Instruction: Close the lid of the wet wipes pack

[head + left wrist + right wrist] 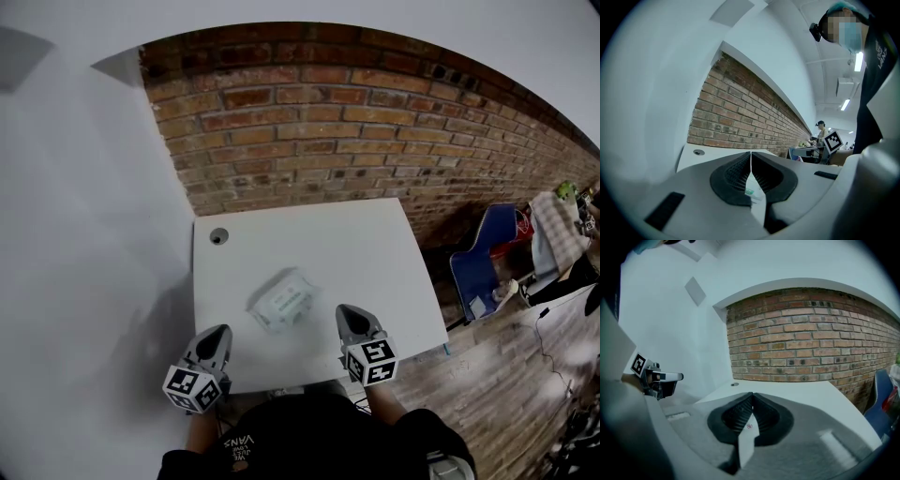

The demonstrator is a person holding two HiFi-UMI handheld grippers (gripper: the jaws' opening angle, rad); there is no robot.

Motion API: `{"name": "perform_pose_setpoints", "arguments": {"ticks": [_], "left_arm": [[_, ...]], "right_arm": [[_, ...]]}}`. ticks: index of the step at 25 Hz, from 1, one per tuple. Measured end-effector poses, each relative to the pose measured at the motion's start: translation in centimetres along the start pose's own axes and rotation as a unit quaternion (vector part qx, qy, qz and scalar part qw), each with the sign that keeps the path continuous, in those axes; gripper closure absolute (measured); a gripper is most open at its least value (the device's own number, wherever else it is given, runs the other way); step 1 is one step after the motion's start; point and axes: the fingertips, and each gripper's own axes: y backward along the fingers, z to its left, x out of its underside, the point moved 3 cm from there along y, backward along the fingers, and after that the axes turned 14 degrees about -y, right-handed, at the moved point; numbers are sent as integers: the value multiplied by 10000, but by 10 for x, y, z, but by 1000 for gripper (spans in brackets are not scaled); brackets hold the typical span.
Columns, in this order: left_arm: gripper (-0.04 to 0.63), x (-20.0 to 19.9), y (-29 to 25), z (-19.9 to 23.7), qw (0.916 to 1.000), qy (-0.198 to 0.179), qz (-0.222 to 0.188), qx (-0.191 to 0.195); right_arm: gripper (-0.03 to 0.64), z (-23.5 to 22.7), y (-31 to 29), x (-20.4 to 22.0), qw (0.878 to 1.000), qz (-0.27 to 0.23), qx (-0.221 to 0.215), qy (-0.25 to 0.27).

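The wet wipes pack (pixel 281 302), white with a pale label, lies in the middle of the white table (pixel 375 253), turned at a slant. From here I cannot tell how its lid stands. My left gripper (pixel 222 331) hovers at the table's near edge, left of the pack and apart from it, jaws shut and empty. To the pack's right, also apart from it, my right gripper (pixel 344 310) is shut with nothing in it. In the left gripper view the jaws (pixel 751 153) meet, with a sliver of the pack (pixel 751 191) showing below them. The right gripper view shows its jaws (pixel 752 394) closed too.
A round cable hole (pixel 218 236) sits at the table's far left corner. A brick wall (pixel 356 131) runs behind the table and a white wall (pixel 84 234) stands to its left. A blue chair (pixel 487 258) and cluttered desks are off to the right on the wooden floor.
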Motion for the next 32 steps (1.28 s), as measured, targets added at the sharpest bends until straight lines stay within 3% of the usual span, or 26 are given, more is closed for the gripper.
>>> {"name": "perform_pose_setpoints", "arguments": {"ticks": [32], "left_arm": [[581, -4, -12, 6, 9999, 133, -68, -26]], "right_arm": [[621, 11, -17, -15, 9993, 129, -156, 327]]}}
